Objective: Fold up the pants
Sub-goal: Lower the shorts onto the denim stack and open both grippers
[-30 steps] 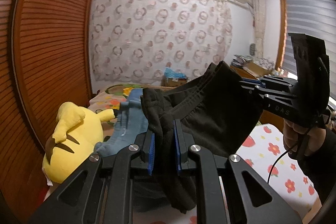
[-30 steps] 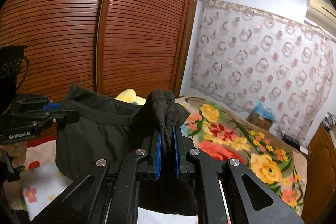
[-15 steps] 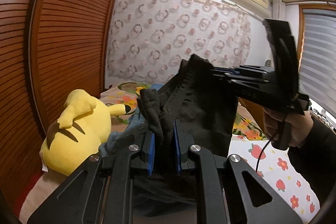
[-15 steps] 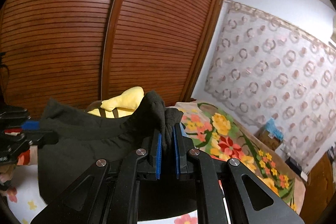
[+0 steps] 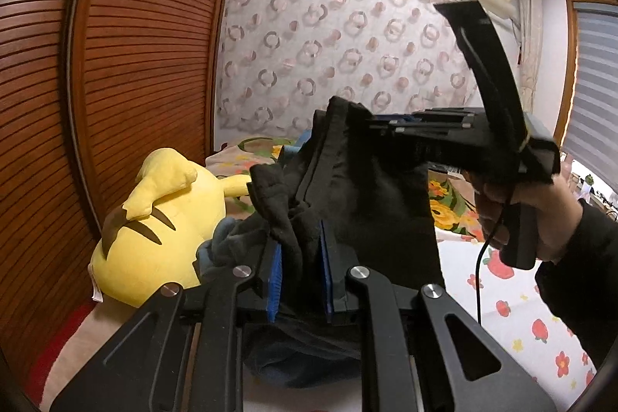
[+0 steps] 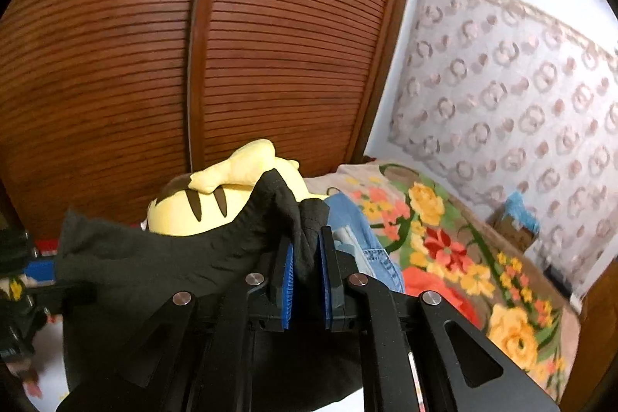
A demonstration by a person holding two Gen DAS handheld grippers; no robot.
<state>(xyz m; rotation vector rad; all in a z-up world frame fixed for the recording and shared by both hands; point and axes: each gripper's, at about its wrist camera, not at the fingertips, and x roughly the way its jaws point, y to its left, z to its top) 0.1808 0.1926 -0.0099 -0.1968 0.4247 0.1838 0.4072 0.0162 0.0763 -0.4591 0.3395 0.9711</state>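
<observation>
no readable writing was made out on either tool. the black soft-fabric pants [image 5: 370, 203] were held up above the flower-printed bed [image 6: 455, 257], stretched between both claws. the left claw [image 5: 299, 269] was pinched on a bunched edge of the cloth. the right claw [image 6: 307, 273] was opening, with a fold of the pants seen between its blue pads [image 6: 287, 280]. a yellow plush toy [image 5: 154, 219] lay just beside, against the brown slatted wardrobe door [image 6: 193, 64].

Two grippers [image 5: 300, 267] [image 6: 307, 273], one black pants [image 5: 386, 203], one yellow plush [image 5: 154, 219], one jeans [image 6: 359, 234].
</observation>
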